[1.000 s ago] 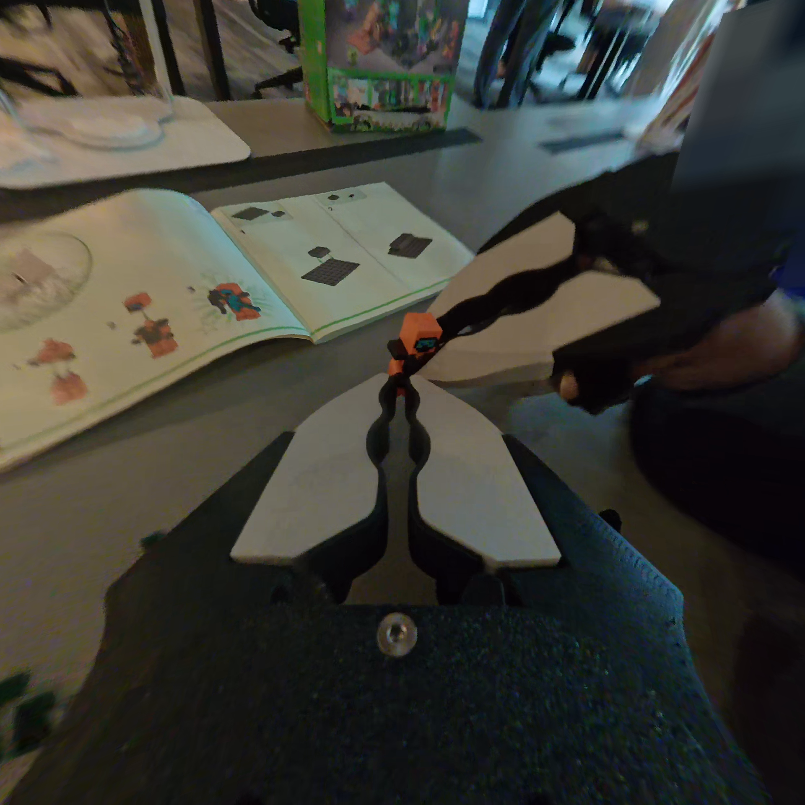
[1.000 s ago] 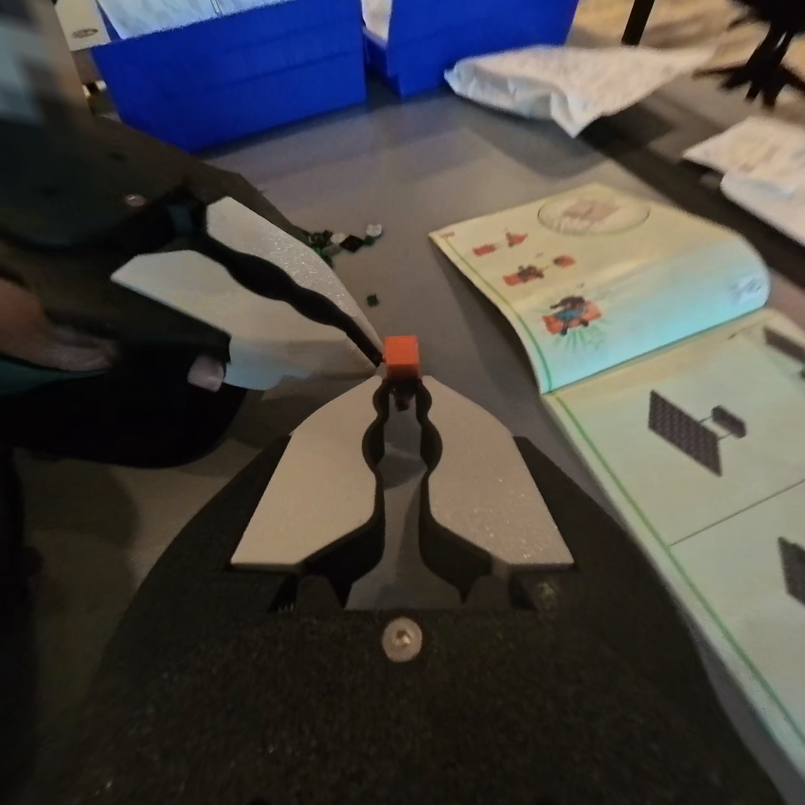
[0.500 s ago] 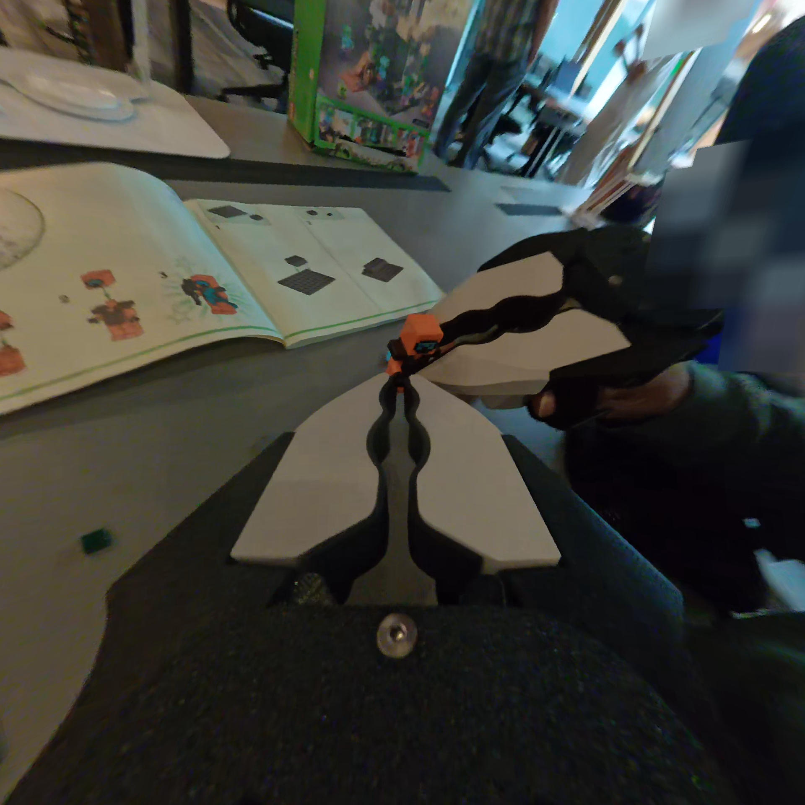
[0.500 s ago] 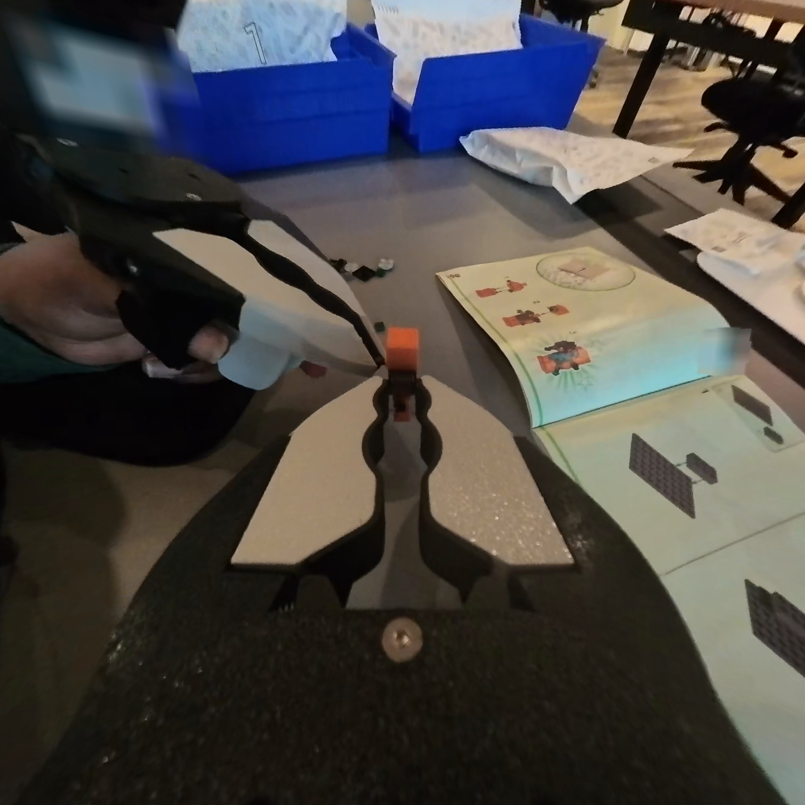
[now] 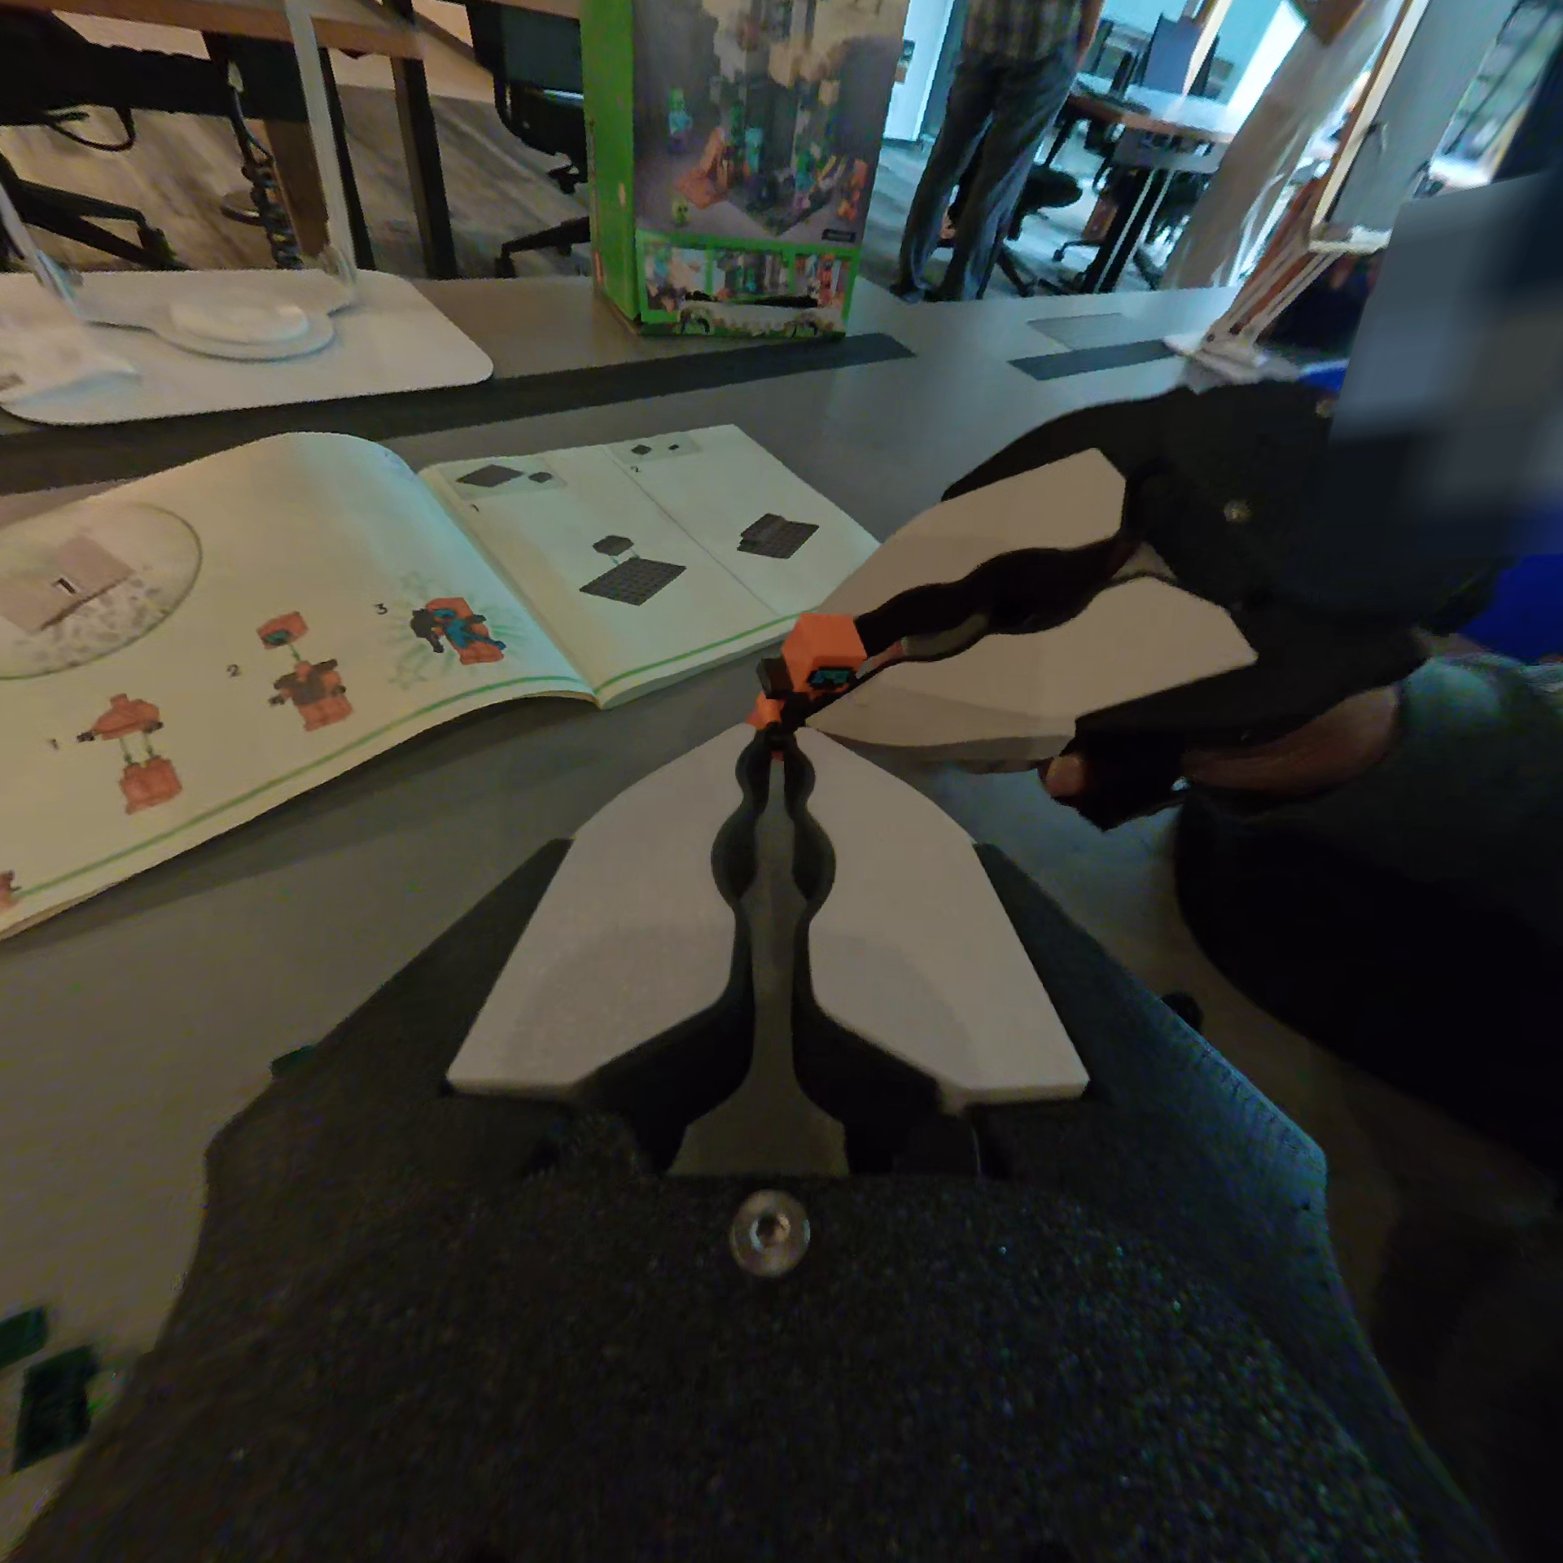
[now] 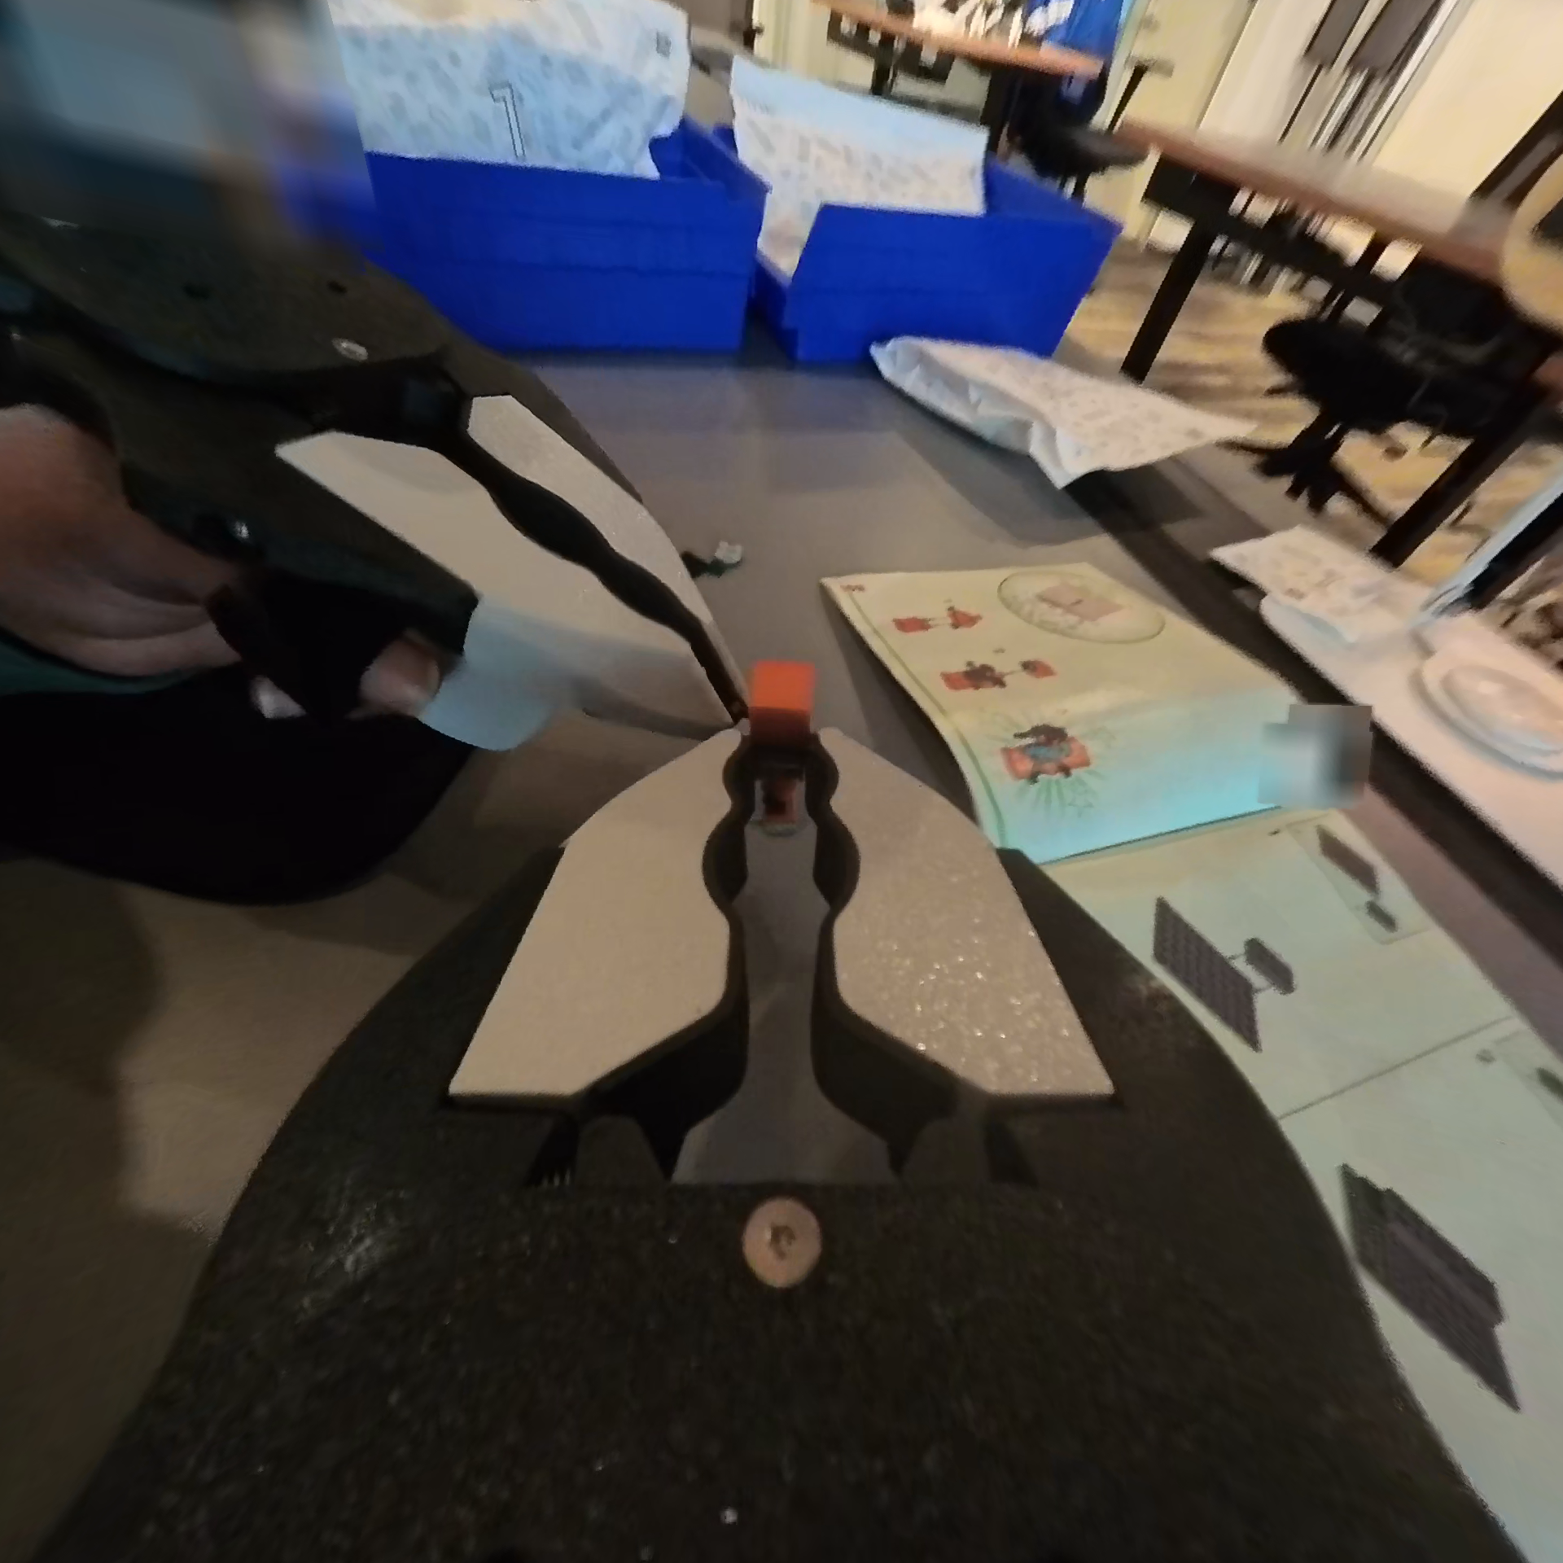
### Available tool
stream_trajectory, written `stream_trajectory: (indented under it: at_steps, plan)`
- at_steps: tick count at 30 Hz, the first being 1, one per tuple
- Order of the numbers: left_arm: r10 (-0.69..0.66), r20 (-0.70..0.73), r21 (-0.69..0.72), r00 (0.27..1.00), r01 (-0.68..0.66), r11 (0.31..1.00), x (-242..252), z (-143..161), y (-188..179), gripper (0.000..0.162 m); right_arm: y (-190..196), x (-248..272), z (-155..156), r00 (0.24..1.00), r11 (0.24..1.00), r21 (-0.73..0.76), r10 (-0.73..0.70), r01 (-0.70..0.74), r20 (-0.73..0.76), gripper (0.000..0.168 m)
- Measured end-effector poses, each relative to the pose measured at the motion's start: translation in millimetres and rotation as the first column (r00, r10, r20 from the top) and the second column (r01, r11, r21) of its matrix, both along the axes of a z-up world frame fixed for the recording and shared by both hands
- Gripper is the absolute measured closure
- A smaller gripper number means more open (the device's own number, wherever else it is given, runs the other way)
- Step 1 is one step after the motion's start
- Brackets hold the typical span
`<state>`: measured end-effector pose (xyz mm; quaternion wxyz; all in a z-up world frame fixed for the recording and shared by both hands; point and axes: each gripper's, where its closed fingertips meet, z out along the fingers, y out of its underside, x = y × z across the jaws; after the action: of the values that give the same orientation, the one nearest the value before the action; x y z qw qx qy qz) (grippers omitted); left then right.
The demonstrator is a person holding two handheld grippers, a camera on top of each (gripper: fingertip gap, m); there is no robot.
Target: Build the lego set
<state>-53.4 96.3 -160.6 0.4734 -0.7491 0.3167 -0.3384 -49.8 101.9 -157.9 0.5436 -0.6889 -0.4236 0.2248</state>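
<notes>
You are at the small-figure step: both claws meet on one small orange-and-black block figure with a cube-shaped head (image 5: 816, 668), held in the air above the grey tabletop (image 5: 338, 888), just near of the open white instruction booklet with a green border (image 5: 338, 592).

Your left gripper (image 5: 771, 744) has its tips pressed together on the figure's lower orange end. Your right gripper (image 6: 776, 761) pinches the dark body just under the cube head, with the legs showing down in the slot between its fingers.

My reading is that the figure looks nearly assembled, so the next move calls for a steady squeeze along the figure's axis to seat the joint. Then let go with one claw only, so the figure does not drop.

The left wrist view shows the head's blue-marked face and the tall green printed set box (image 5: 727, 161) at the far edge of the table. The right wrist view shows only the plain orange back of the head, plus two blue plastic bins holding white bags (image 6: 592, 245) and a few loose small pieces (image 6: 719, 554) lying far behind the left claw.
</notes>
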Motion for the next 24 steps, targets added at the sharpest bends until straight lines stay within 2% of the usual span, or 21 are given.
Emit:
stream_trajectory:
  at_steps: [6, 12, 19, 24]
  plan:
    - [-0.017, 0.184, -0.136, 0.983, 0.043, 0.990, 1, 12, -2, 0.159, -2, 1, 10, 0.999, 0.993, 0.118, 0.006, -0.001, -0.041, 0.157]
    - [-0.011, 0.403, -0.300, 0.915, 0.144, 0.943, 3, 22, -7, 0.159, -6, 1, 19, 0.996, 0.982, 0.185, 0.041, -0.025, -0.085, 0.157]
    - [0.053, 0.657, -0.459, 0.752, 0.343, 0.820, 1, 35, -14, 0.159, -13, 0, 31, 0.988, 0.971, 0.234, 0.087, -0.055, -0.131, 0.157]
    - [0.142, 0.762, -0.515, 0.632, 0.457, 0.725, 0, 40, -16, 0.160, -15, -1, 35, 0.986, 0.965, 0.256, 0.095, -0.057, -0.140, 0.157]
